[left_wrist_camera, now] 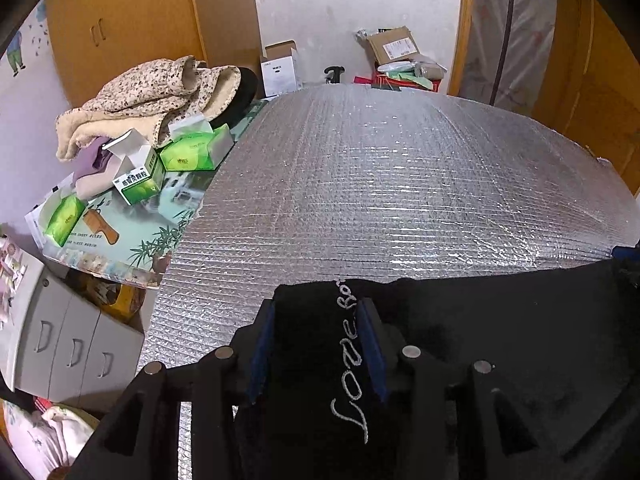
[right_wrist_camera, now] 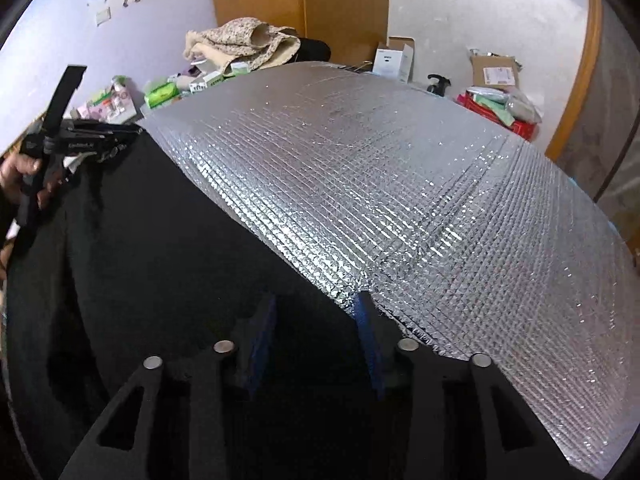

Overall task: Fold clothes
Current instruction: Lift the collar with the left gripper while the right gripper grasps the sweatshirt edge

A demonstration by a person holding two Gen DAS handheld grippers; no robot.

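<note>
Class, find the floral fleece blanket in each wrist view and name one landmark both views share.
Left wrist view: the floral fleece blanket is heaped at upper left, behind the green tissue packs.
Right wrist view: the blanket sits at top centre-left, at the far edge of the silver foil mat.
Shared landmark: the white box against the back wall.

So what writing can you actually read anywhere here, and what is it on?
"Love", then letters I cannot make out: silver script on the black garment.
Green-and-white box: printed characters, too blurred to read.
Cardboard parcel: shipping label, too small.
White box: print too small.
</note>
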